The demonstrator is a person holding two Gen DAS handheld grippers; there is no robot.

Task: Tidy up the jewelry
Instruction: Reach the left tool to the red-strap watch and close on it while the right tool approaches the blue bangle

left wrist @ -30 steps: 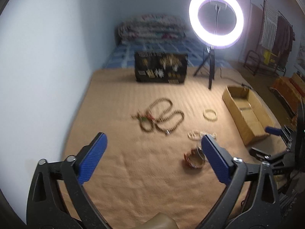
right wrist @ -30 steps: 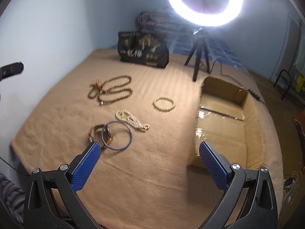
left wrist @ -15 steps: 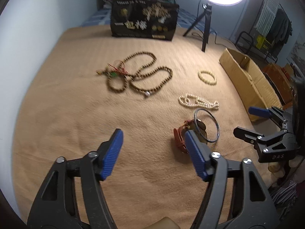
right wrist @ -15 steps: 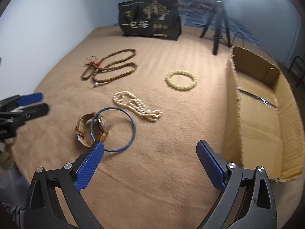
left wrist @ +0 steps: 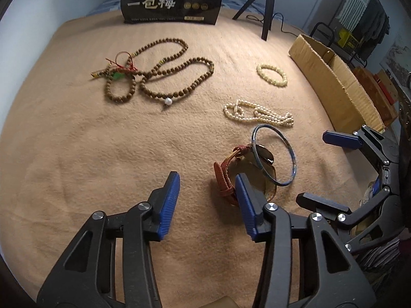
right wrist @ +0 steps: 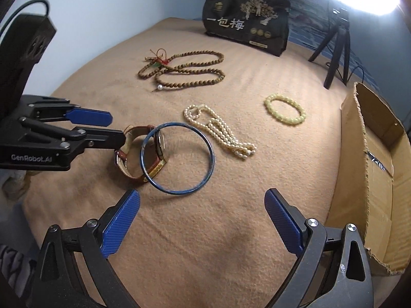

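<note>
Left tongs (left wrist: 206,199) released beside watch (left wrist: 231,177) (bangle (left wrist: 291,154) leaning on it), right tongs (right wrist: 201,224) released

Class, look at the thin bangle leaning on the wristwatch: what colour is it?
The bangle is dark blue with slight mottling, seen best in the right wrist view.

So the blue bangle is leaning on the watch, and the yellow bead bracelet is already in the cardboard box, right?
Not quite. The blue bangle does lean on the watch, but the yellow bead bracelet lies on the tan blanket, apart from the cardboard box. The right wrist view shows it.
</note>
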